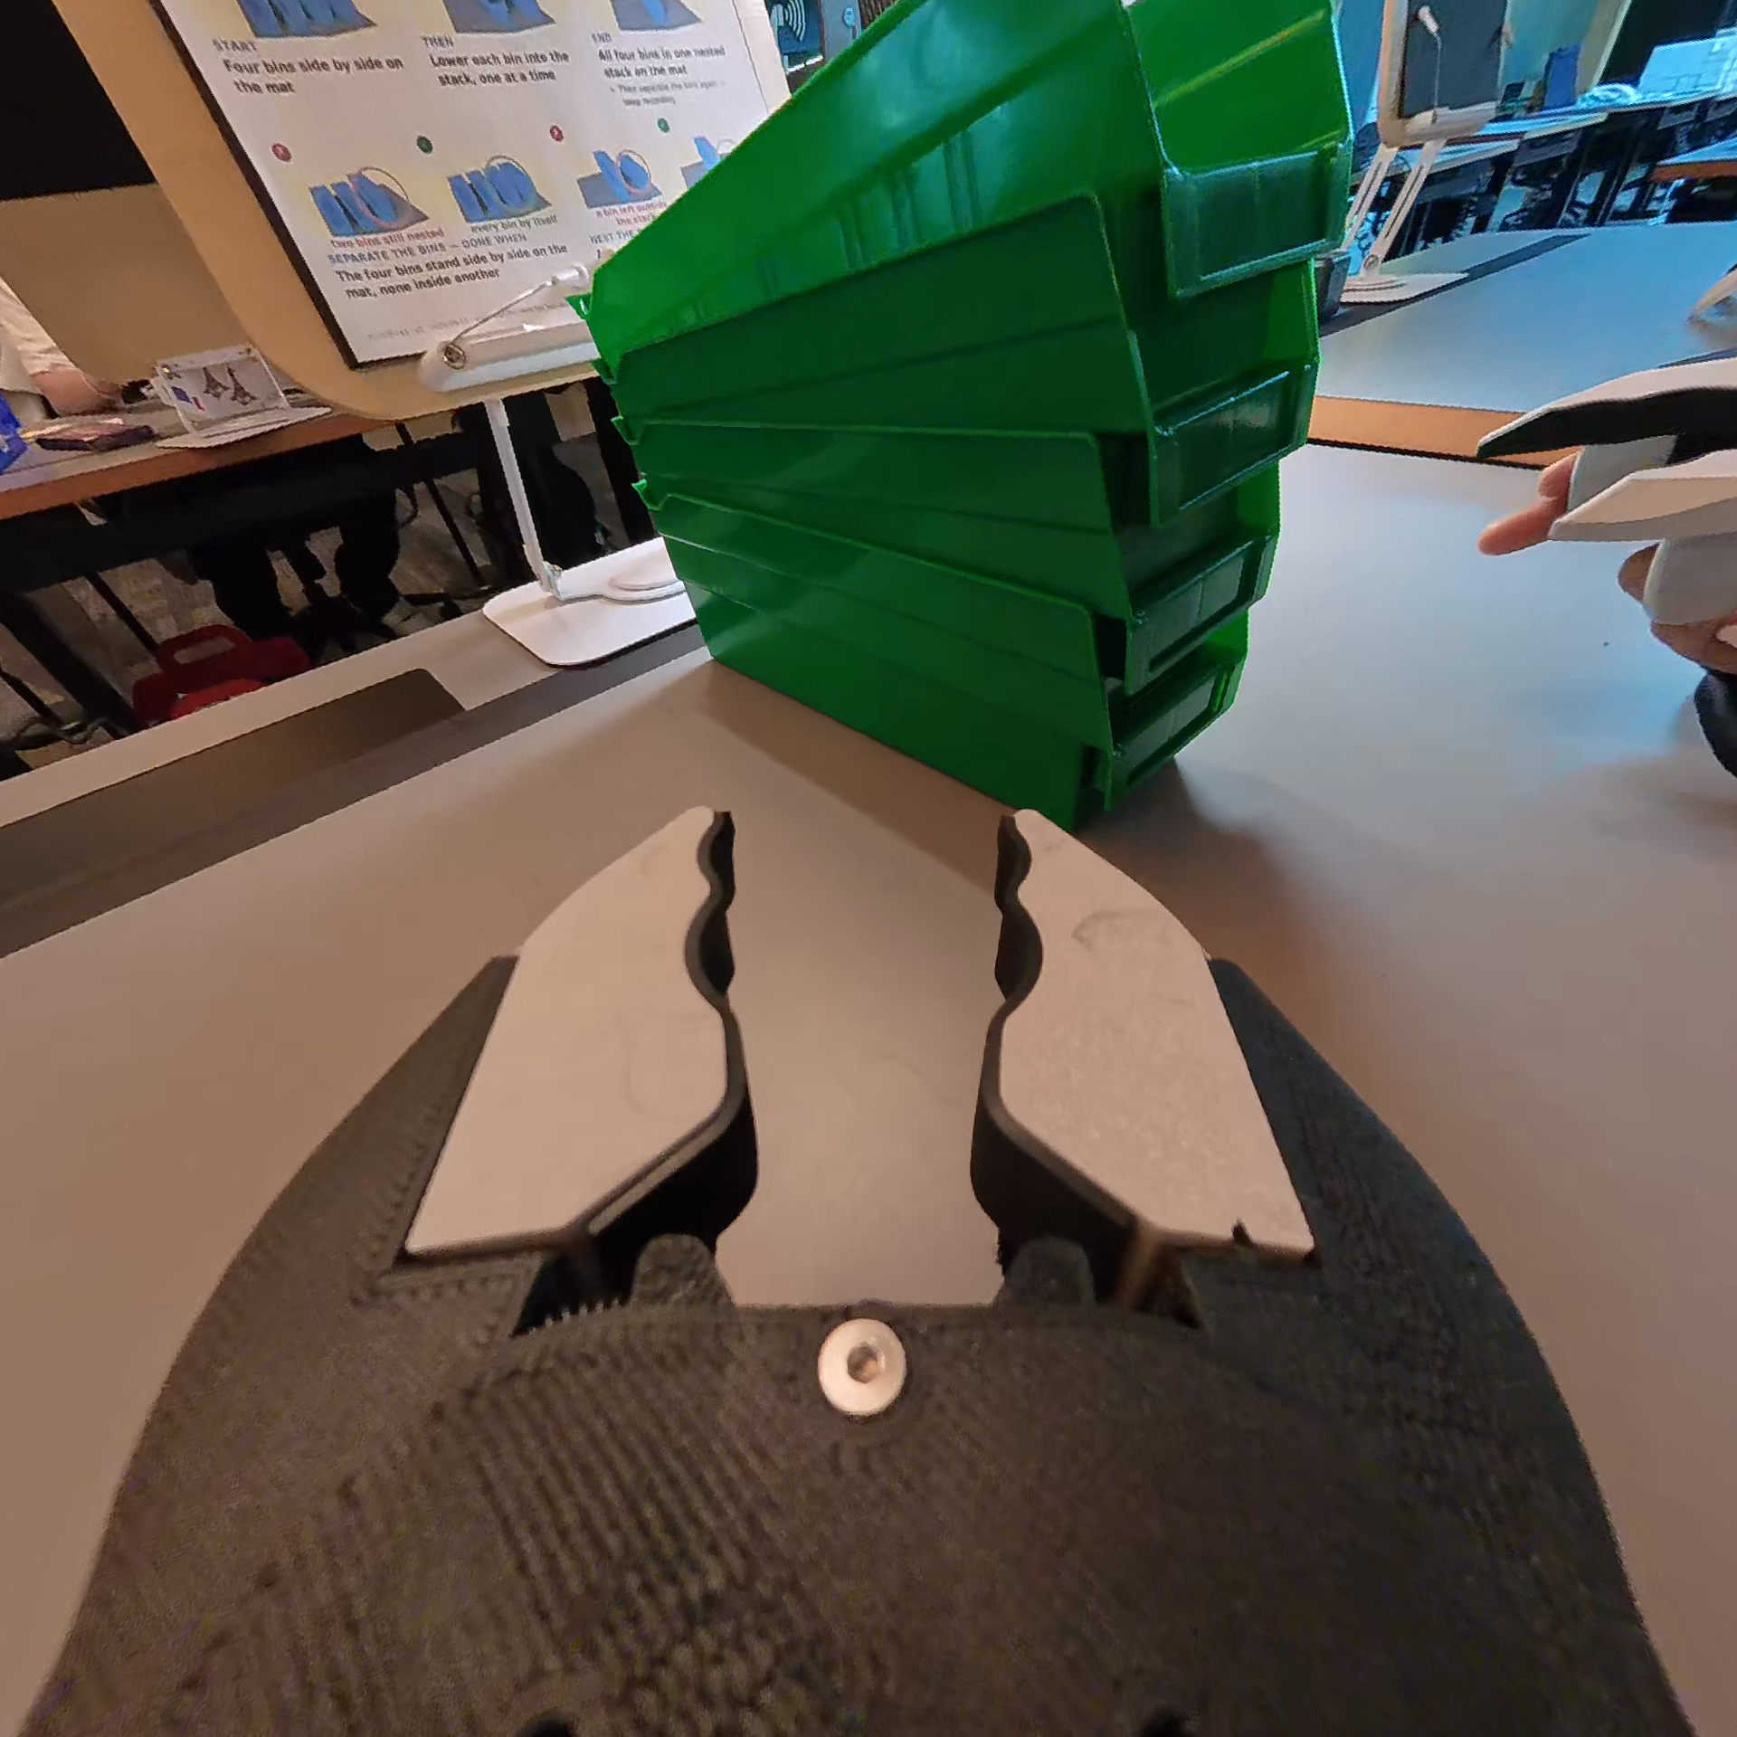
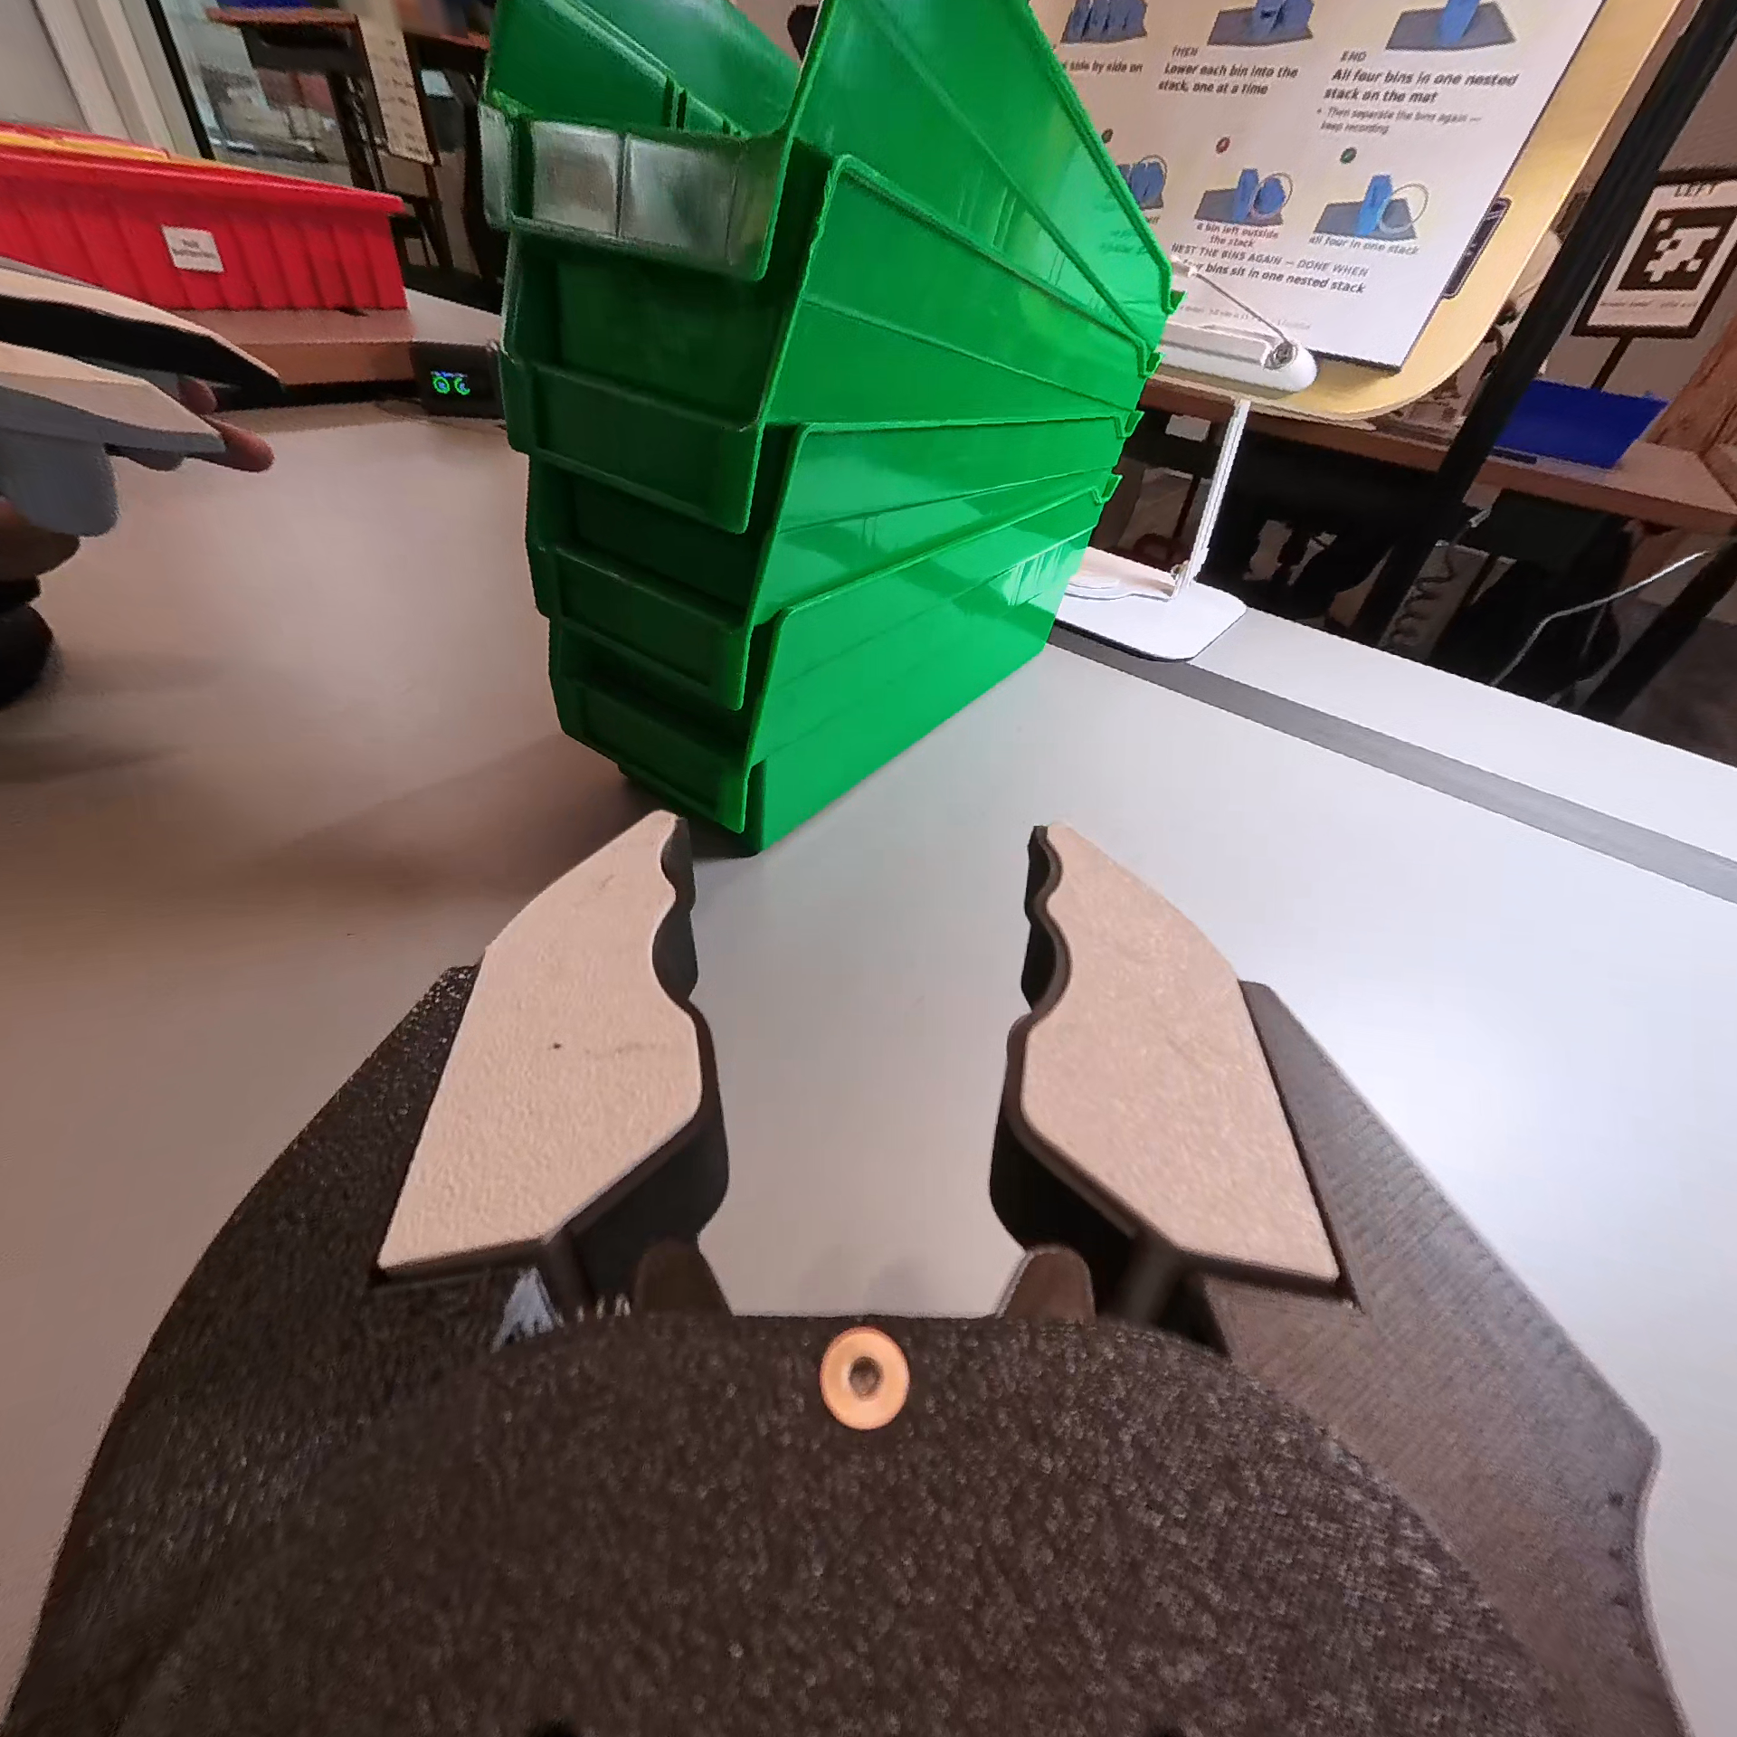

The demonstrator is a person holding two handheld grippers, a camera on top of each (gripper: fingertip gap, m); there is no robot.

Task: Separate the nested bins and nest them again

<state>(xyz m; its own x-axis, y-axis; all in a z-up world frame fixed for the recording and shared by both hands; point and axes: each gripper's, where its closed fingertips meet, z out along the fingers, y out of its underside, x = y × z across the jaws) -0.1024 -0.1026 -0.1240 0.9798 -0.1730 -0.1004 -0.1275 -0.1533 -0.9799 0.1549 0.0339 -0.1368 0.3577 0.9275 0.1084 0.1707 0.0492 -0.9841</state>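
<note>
the green bins [image 1: 949,451] [image 2: 827,451] sit nested in one leaning stack on the table [image 1: 1410,940] [image 2: 282,752], near its far edge by a stand [image 1: 602,611]; the left gripper [image 1: 863,827] is spread and empty just short of the stack; the right gripper [image 2: 860,837] is likewise spread, holding nothing.

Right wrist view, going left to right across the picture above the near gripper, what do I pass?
Left gripper → red bin → green nested bins → white stand base → instruction poster → black-and-white marker sign.
</note>
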